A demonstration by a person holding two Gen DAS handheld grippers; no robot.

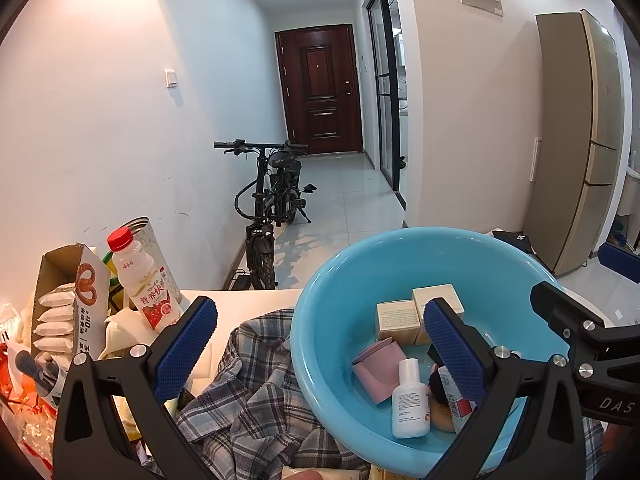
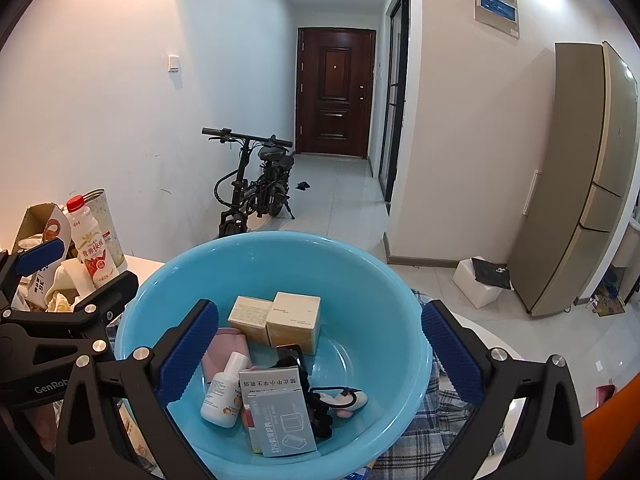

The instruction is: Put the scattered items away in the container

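Observation:
A light blue basin (image 2: pixel 360 272) stands on a plaid shirt. In it lie two beige boxes (image 2: pixel 294 322), a pink cup (image 2: pixel 228 348), a white bottle (image 2: pixel 222 396), a grey-blue box (image 2: pixel 280 420) and black hair ties (image 2: pixel 320 404). My right gripper (image 2: pixel 320 348) hangs open above the basin's inside; nothing is between its blue pads. My left gripper (image 1: pixel 320 344) is open at the basin's (image 1: pixel 360 272) left rim, over the shirt (image 1: pixel 248 392), and holds nothing. The white bottle (image 1: pixel 410 400) and pink cup (image 1: pixel 378 368) also show in the left wrist view.
To the left are a red-capped drink bottle (image 1: pixel 144 280), an open pretzel snack box (image 1: pixel 68 300), a tin can (image 1: pixel 148 236) and loose wrappers. Beyond the white table edge (image 1: pixel 240 300) a black bicycle (image 1: pixel 272 208) leans by the wall. A fridge (image 1: pixel 588 140) stands at the right.

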